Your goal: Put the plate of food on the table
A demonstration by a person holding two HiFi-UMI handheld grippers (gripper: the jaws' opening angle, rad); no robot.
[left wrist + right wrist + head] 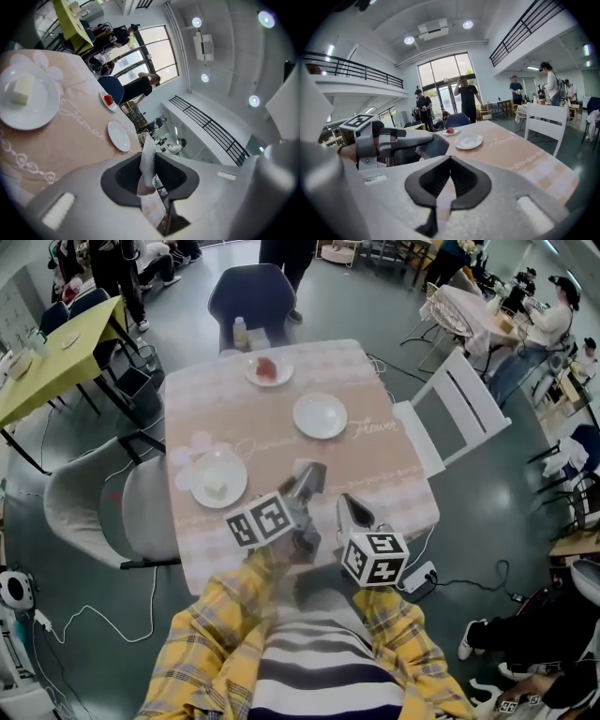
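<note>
Sitting at eight o'clock on the pink-clothed square table [380, 460], the round white plate with a pale food block [218, 480] looks already served toward the near seat. At its four o'clock the left gripper [314, 474], held almost level, is clamped on a thin pale sheet [147, 161]. The right gripper [347, 507] tilts downward, its tips together and empty.

Head view steeply down over the table [267, 423]; both gripper views low across it.

White slatted chair [450, 409], dark blue chair [253, 296] holding perhaps a bottle [240, 332], grey chair [89, 498], yellow table [56, 367]
</note>
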